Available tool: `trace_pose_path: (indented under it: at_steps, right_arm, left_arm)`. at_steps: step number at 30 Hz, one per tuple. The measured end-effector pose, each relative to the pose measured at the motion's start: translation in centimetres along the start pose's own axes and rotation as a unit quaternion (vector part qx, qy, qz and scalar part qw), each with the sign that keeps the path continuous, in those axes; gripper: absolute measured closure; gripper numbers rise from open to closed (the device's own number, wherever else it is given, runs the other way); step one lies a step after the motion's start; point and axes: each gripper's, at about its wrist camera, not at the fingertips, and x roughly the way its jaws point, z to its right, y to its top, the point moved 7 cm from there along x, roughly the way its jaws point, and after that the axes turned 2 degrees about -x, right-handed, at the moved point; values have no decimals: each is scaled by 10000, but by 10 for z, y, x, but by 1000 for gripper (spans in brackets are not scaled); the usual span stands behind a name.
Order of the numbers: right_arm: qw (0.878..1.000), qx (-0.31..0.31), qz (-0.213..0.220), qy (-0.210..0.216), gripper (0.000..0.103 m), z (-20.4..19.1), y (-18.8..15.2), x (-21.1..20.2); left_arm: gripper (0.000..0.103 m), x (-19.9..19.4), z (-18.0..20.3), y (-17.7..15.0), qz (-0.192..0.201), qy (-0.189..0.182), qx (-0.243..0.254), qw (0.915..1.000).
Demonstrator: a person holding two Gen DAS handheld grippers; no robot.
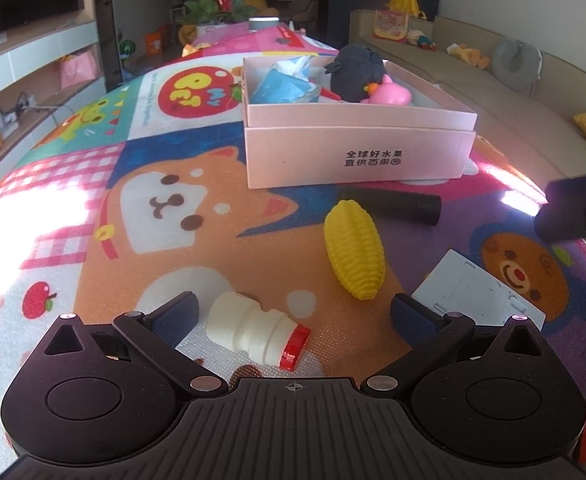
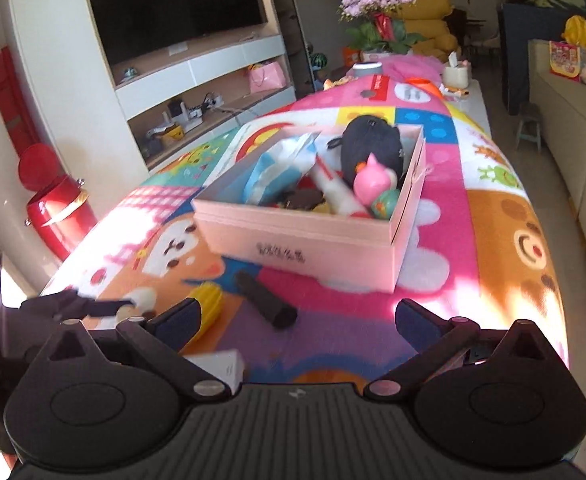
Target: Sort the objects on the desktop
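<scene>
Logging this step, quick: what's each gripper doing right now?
Left gripper: open, holding nothing; the white bottle lies between its fingers.
Right gripper: open, empty.

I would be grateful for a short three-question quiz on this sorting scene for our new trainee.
1. True or false: the yellow toy corn already lies inside the pink box.
2. Which thing lies between the fingers of the left gripper? A) the black cylinder B) the small white bottle with a red cap C) the white card
3. Fill in: the pink toy in the box leans against a ____ plush toy.

Key: 1. False, it lies on the play mat in front of the box. 2. B; the fingers stand apart, not pressing it. 3. Black.
</scene>
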Motion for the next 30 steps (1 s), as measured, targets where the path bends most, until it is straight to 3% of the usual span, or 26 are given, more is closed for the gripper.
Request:
trace_pose_path:
  at_steps: [3, 9, 13, 15, 17, 22, 25, 30]
  right_arm:
    - [9995, -19, -322, 31, 0, -12, -28, -5]
    - [9879, -1440, -563, -130, 0, -61, -57, 0]
    - [9637, -2347, -393, -1212, 0, -58, -54, 11]
    - [9638, -2084, -327, -1631, 0, -37, -42, 12]
    - [9718, -1494, -293, -1800, 0, -15, -31, 12]
    - [9892, 3, -580, -1348, 0, 24, -35, 16]
    - [9900, 135, -443, -1333, 0, 25, -41, 15]
    - [9882, 526, -37, -1436, 0, 24, -43, 14]
  left_arm:
    - [0, 3, -2, 4, 45, 10, -122, 9999]
    - [0, 2, -18, 14, 103, -72, -898, 9959]
    - [0, -11, -29, 12, 45, -115, -1089, 9940]
    - [0, -19, -32, 7, 72, -89, -979, 9951]
    - [0, -24, -32, 3, 70, -92, -886, 9960]
    - [0, -35, -19, 3, 257, -220, -548, 9979]
    - [0, -40, -4, 10, 452, -294, -174, 9984]
    - [6, -39, 5, 4, 367, -145, 154, 9991]
